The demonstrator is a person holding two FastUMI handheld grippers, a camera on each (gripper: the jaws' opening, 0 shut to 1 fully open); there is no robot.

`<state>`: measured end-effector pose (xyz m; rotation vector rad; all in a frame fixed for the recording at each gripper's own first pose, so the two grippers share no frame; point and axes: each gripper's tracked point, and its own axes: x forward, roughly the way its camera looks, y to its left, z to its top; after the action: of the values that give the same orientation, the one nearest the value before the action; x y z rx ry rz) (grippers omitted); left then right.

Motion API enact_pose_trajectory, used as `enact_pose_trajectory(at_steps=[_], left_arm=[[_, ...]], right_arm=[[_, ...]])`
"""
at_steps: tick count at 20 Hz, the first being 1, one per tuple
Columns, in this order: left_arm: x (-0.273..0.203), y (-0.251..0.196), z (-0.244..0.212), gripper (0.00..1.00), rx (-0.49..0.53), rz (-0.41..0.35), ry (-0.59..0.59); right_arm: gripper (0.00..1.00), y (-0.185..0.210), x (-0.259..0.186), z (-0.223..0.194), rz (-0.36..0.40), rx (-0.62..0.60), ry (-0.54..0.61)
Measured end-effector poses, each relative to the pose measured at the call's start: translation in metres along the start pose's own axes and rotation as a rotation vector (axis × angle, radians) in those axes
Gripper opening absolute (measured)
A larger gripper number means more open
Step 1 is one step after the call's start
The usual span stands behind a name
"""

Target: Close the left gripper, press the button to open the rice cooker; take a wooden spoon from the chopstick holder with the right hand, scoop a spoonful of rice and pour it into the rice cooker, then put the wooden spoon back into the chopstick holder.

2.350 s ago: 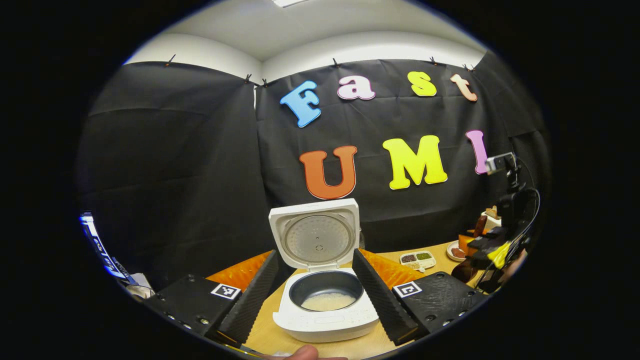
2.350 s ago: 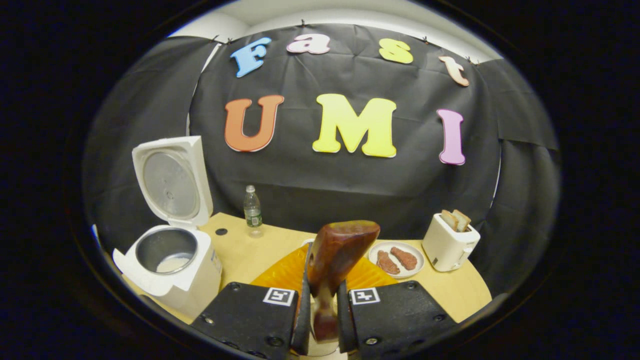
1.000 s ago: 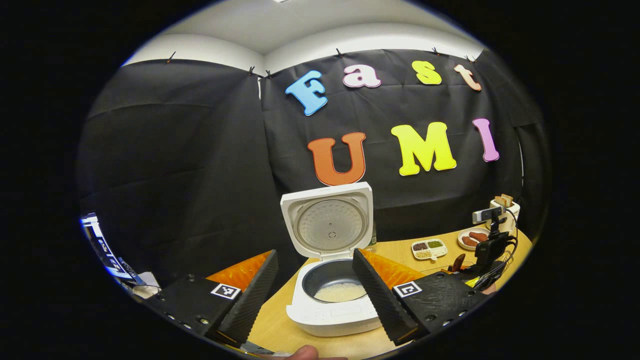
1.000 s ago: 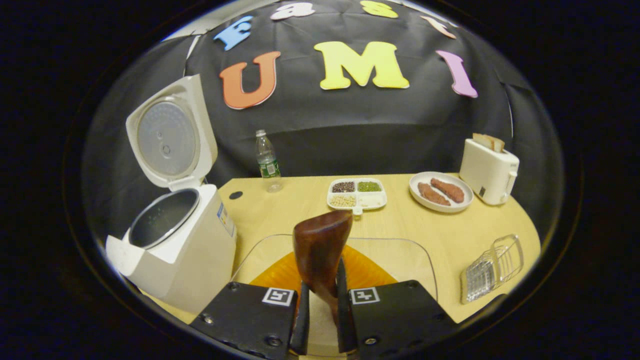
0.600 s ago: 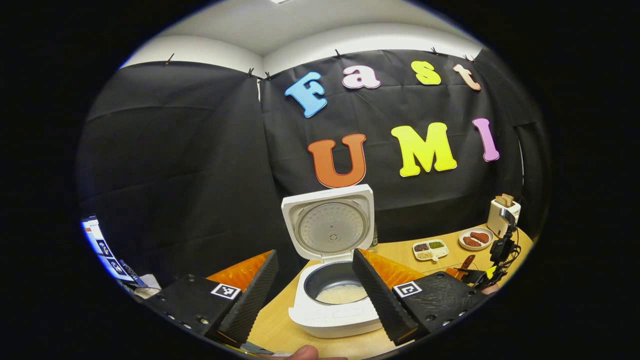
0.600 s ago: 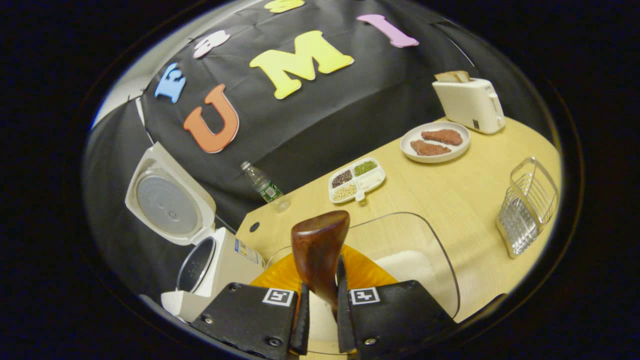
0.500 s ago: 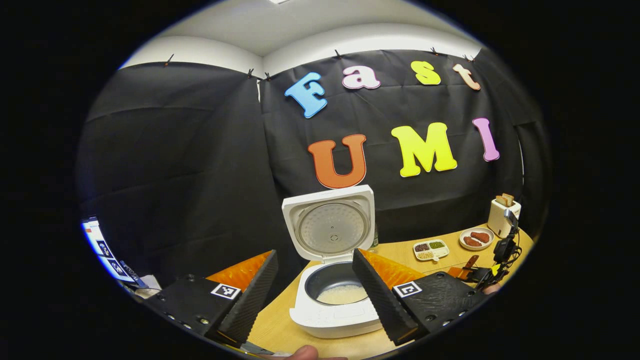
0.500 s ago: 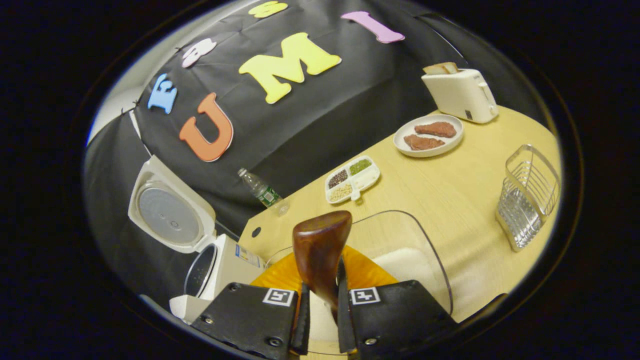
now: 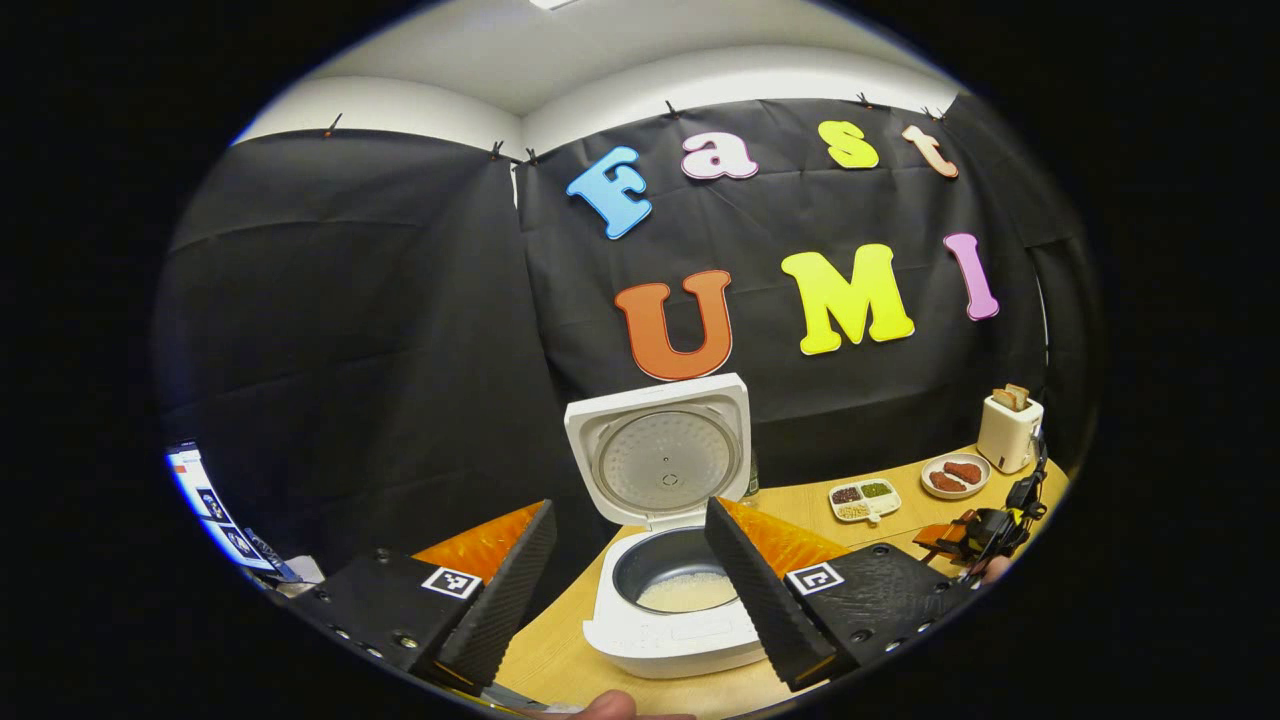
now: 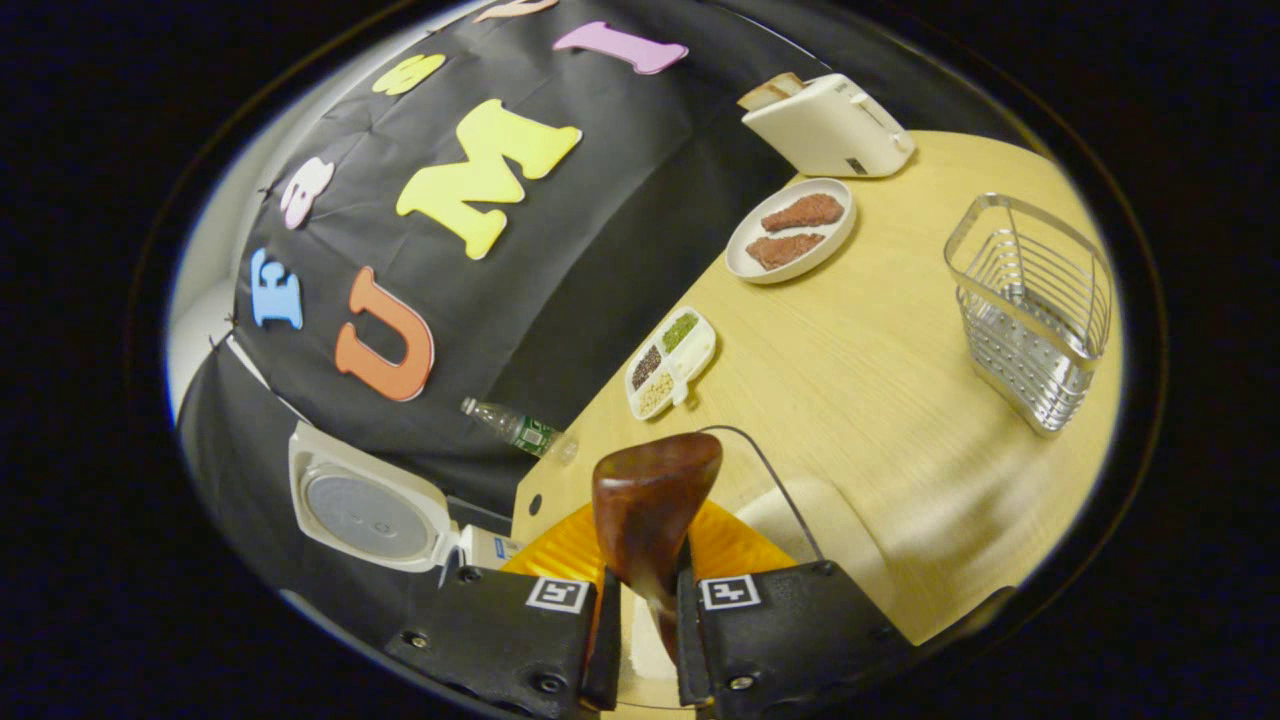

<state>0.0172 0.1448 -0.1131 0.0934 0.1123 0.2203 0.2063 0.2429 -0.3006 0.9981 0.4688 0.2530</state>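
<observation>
1. As seen now: rice cooker [image 9: 672, 560] lid up, rice inside.
2. Right hand-held gripper [image 10: 648, 625] clamped on wooden spoon [image 10: 650, 515], chopstick holder [image 10: 1038, 308] well apart; return probably left.
3. Left hand-held gripper [image 9: 628, 580] spread apart before cooker.

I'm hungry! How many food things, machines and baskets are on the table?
Food things: 2, plate of meat, divided tray of beans
Kitchen machines: 2, rice cooker, toaster
Wire baskets: 1, chopstick holder
Total: 5
</observation>
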Motion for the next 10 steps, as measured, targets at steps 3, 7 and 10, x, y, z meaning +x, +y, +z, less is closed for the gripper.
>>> enact_pose_trajectory(at_steps=[3, 7, 10], left_arm=[[-0.001, 0.000, 0.002, 0.95, 0.001, 0.000, -0.002], [-0.001, 0.000, 0.003, 0.95, 0.004, -0.002, -0.007], [-0.002, 0.002, 0.004, 0.95, 0.006, -0.004, -0.010]], right_arm=[[0.27, 0.005, -0.007, 0.013, 0.027, 0.068, -0.024], [0.27, 0.012, -0.016, 0.031, 0.066, 0.132, -0.057], [0.27, 0.019, -0.021, 0.040, 0.080, 0.128, -0.071]])
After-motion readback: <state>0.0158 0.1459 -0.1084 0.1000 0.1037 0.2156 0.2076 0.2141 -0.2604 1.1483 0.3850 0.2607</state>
